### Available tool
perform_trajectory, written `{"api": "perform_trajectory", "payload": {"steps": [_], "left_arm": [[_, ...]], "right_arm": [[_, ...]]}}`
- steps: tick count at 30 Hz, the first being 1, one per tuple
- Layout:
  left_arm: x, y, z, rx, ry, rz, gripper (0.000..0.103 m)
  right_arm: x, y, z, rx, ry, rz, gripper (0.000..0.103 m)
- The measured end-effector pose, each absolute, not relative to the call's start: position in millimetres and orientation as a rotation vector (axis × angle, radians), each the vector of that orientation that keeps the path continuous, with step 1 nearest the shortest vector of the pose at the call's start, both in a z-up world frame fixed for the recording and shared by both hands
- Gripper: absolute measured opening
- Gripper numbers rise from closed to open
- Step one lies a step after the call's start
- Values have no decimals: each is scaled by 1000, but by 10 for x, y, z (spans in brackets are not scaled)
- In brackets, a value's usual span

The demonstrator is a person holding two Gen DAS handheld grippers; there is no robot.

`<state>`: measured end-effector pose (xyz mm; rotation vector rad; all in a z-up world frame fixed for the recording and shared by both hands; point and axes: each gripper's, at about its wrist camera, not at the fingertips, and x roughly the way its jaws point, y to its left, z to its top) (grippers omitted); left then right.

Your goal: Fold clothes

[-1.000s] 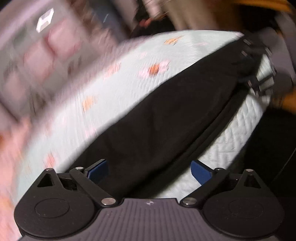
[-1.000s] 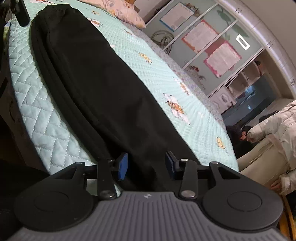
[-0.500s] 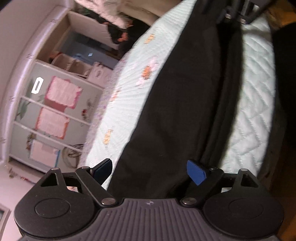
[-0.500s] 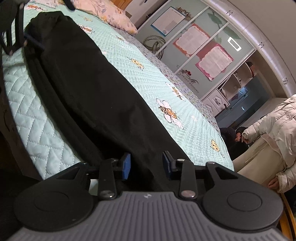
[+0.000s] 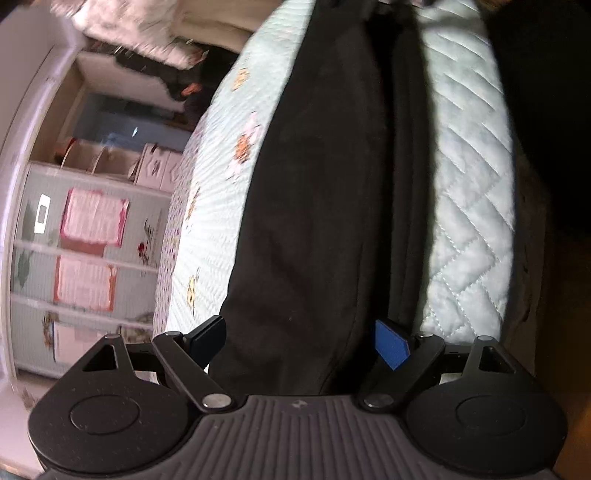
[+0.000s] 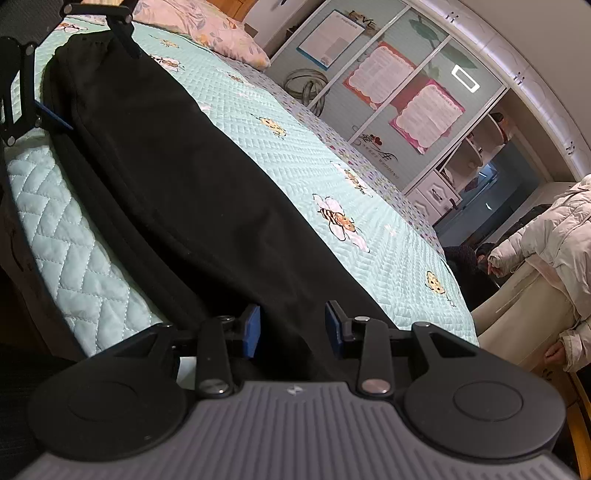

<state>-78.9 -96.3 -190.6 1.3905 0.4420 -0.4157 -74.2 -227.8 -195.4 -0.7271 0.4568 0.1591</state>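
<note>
Mint quilted bedspread [image 6: 258, 147] with bee prints fills mid-frame. Floral pillow [image 6: 207, 29] top center. Glass-door cabinet [image 6: 399, 96] with pink papers upper right. Person in white puffer jacket [image 6: 554, 236] at right edge.

Soft indoor light, sharp right wrist view, motion blur in left wrist view, heavy fisheye bending at edges.
</note>
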Motion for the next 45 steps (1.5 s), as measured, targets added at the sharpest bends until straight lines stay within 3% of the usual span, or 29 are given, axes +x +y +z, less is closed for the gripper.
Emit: {"api": "perform_trajectory", "payload": {"steps": [1,3,5,6,9,13,23,37,40,44,45], "left_arm": [[-797,-977,-1943,1415,426,-422,87],[-790,-1003,-1998,1426,436,-451,64],[-724,-1019,-2005,1379,517,-491,9],[-694,-1025,-2010,1357,552,-508,4],[-689,-1020,-2037,1357,547,-517,2],[-725,-1003,-1956,1335,512,-507,2],[-761,-833,-1526,1182,512,-546,2],[-972,-887,-2054,1379,524,-561,6],[-976,-889,-2032,1377,497,-530,22],[-1017,-852,-1927,1337,449,-479,72],[-1031,-834,-1886,1323,442,-477,77]], "right_arm": [[-746,-2279,-1954,-727,456,162,38],[-755,-2280,-1956,-726,454,168,38],[-762,-2280,-1957,-722,458,179,35],[-760,-2282,-1955,-719,462,186,27],[-753,-2277,-1958,-728,472,205,16],[-789,-2254,-1943,-745,464,227,3],[-1030,-2291,-1772,-776,482,282,2],[-1050,-2273,-1973,-758,569,328,3],[-1070,-2283,-1997,-745,584,338,5],[-1126,-2344,-1958,-687,586,340,17],[-1144,-2369,-1955,-671,588,334,20]]}}
